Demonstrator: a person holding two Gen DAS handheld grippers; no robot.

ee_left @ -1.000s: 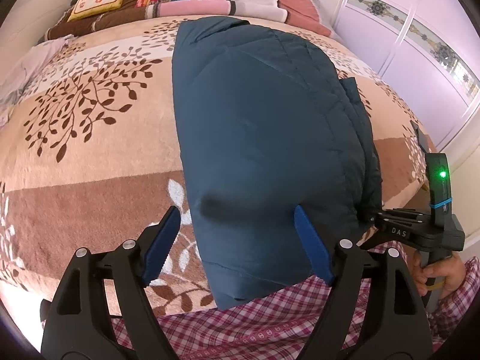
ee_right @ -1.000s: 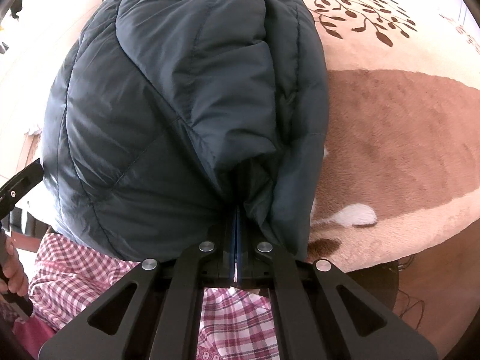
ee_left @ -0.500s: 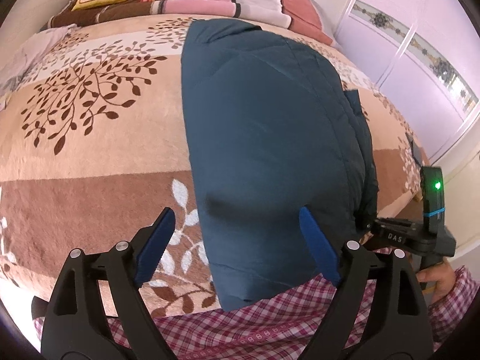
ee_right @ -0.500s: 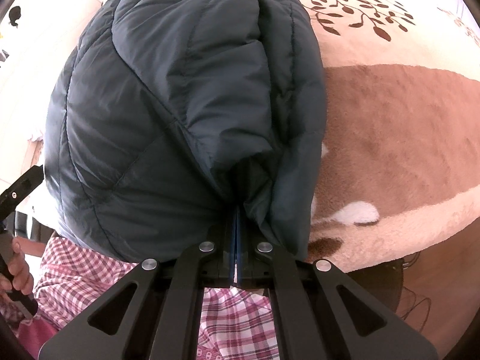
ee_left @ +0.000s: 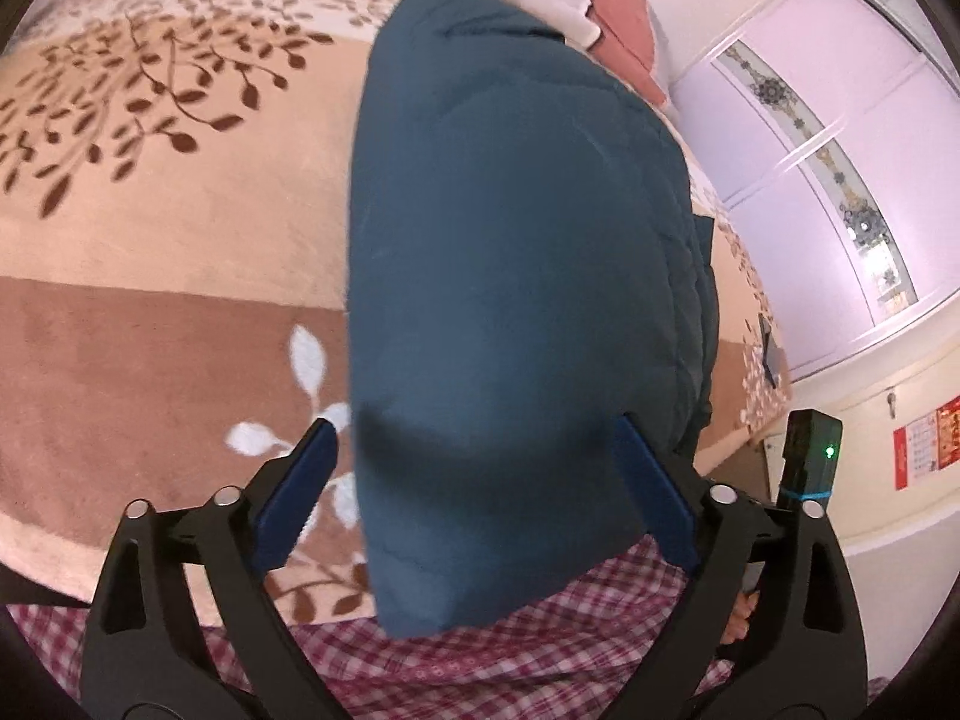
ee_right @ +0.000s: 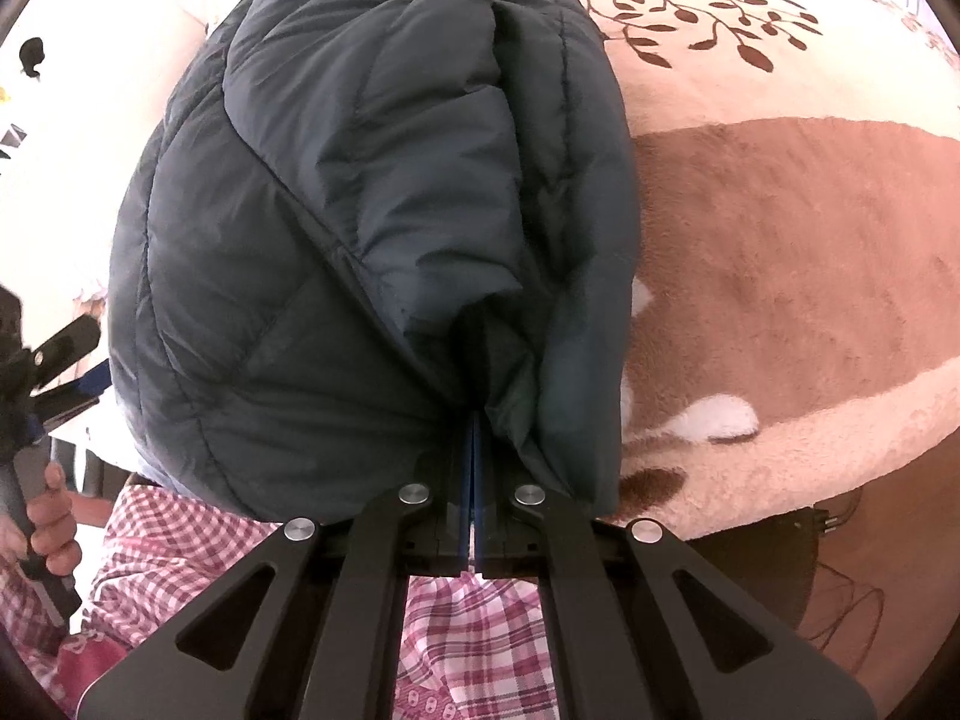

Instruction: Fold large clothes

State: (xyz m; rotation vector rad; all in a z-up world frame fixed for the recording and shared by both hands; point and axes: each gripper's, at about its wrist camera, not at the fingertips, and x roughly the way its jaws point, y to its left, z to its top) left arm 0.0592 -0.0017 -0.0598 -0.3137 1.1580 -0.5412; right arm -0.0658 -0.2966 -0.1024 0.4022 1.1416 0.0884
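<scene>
dark teal quilted puffer jacket (ee_left: 516, 276) folded lengthwise, lying on bed's beige-and-brown leaf-print plush blanket (ee_left: 150, 324), near end overhanging bed edge above red-and-white checked garment of person (ee_left: 480, 660). left gripper (ee_left: 474, 468): fingers wide and opening, blue pads either side of jacket's near end, not pressing. right gripper (ee_right: 474, 420): fingers clamped together on bunched jacket (ee_right: 372, 228) edge.
</scene>
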